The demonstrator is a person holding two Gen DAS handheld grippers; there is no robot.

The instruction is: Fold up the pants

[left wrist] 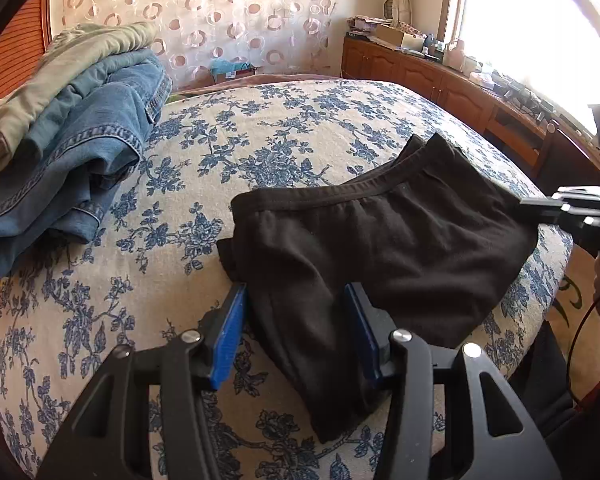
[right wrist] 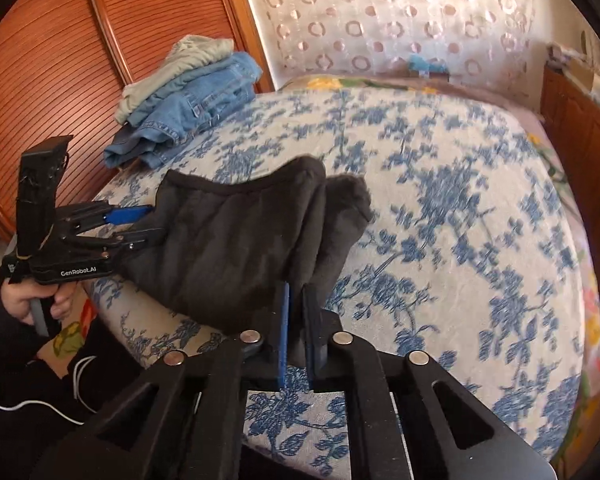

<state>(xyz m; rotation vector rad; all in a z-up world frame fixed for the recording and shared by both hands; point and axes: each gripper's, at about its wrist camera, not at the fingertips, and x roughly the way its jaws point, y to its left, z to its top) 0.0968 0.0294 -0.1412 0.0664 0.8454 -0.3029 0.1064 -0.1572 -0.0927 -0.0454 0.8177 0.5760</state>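
On the flowered bed (left wrist: 300,128), black pants (left wrist: 380,240) lie half-folded; the right gripper (right wrist: 296,320) pinches one edge, the left gripper (left wrist: 296,320) apparently spread wide. A slipped pinch could undo the fold.

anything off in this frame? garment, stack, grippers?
Nothing damaged or spilled. The black pants lie folded near the bed edge, one corner overhanging. The right gripper pinches one edge; the left gripper is open around the other. The stack of folded jeans sits slightly slumped.
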